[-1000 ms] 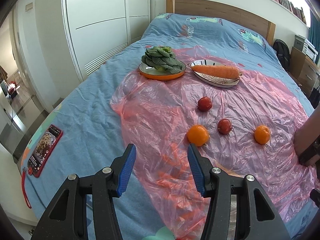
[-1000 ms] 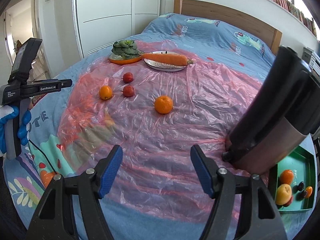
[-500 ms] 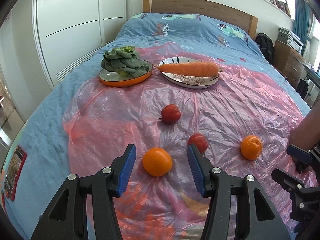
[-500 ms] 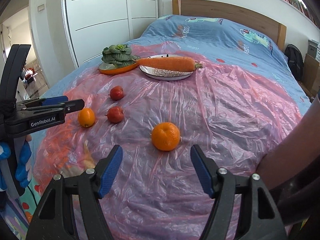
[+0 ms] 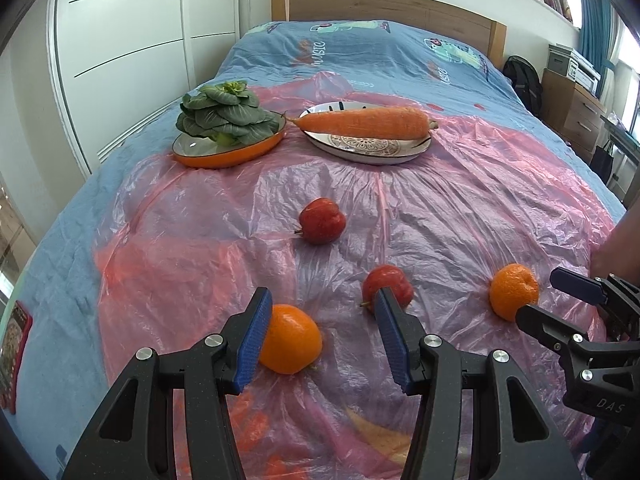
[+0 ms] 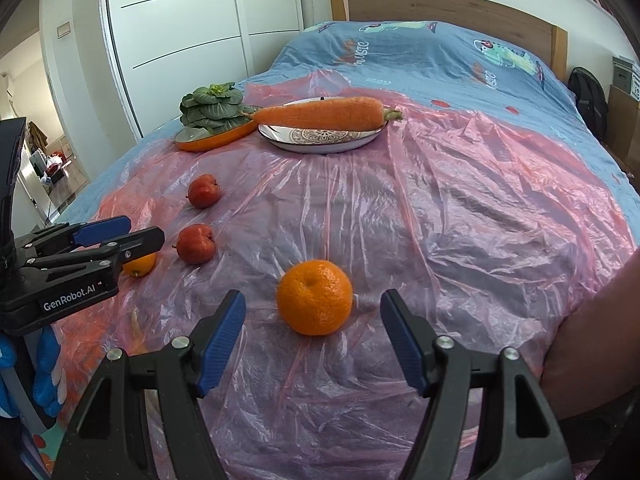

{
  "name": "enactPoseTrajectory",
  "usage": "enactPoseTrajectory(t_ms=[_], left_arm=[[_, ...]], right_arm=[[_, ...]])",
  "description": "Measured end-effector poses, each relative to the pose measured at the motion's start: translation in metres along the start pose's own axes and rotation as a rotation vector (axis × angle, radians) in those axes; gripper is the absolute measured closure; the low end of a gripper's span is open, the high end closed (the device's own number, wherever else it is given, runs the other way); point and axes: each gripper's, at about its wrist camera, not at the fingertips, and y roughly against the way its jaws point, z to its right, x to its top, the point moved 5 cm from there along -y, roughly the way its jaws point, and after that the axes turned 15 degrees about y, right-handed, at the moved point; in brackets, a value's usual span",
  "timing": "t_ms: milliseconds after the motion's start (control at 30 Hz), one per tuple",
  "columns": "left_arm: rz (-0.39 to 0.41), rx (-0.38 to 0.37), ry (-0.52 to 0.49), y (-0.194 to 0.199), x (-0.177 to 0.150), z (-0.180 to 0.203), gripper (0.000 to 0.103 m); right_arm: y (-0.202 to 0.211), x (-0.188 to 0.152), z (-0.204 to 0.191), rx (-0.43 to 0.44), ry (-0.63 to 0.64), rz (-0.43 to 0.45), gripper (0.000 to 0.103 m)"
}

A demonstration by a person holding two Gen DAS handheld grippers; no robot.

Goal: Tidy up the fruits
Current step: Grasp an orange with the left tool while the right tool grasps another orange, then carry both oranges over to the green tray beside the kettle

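My left gripper [image 5: 320, 336] is gaping wide, one orange [image 5: 290, 339] seemingly touching its left finger. My right gripper [image 6: 313, 338] is spreading wide, another orange [image 6: 315, 297] sitting just beyond its fingertips.

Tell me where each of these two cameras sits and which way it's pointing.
Left wrist: sits behind the open left tongs, facing the headboard over the near orange; the right tongs show at right.
Right wrist: sits behind the open right tongs, facing the same way over the other orange; the left tongs and a blue-gloved hand show at left.
Shared: both oranges, two red fruits, carrot, greens.
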Motion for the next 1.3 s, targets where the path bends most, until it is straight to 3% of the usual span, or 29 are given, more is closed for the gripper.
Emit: enactPoseTrajectory(t_ms=[167, 300, 400, 567, 633, 700, 1300], left_arm=[[0.004, 0.019, 0.019, -0.006, -0.003, -0.015, 0.055], [-0.015, 0.026, 0.035, -0.014, -0.009, -0.025, 0.055], [-0.063, 0.012, 0.07, -0.025, -0.016, -0.032, 0.055], [-0.053, 0.003, 0.073, -0.028, -0.021, -0.032, 0.056], [-0.053, -0.007, 0.073, -0.028, -0.023, -0.032, 0.062], [-0.049, -0.006, 0.066, -0.028, -0.023, -0.032, 0.067], [-0.025, -0.047, 0.046, -0.013, -0.019, -0.018, 0.067]], right_arm=[[-0.014, 0.0, 0.0, 0.01, -0.001, -0.013, 0.0], [-0.024, -0.002, -0.003, 0.021, 0.002, -0.026, 0.006], [-0.032, -0.003, -0.003, 0.031, 0.0, -0.034, 0.022], [-0.036, -0.005, 0.0, 0.028, -0.011, -0.023, 0.042], [-0.037, -0.006, 0.001, 0.027, -0.019, -0.015, 0.053], [-0.037, -0.008, 0.003, 0.033, -0.026, -0.003, 0.054], [-0.024, -0.008, 0.003, 0.045, -0.023, 0.097, 0.056]])
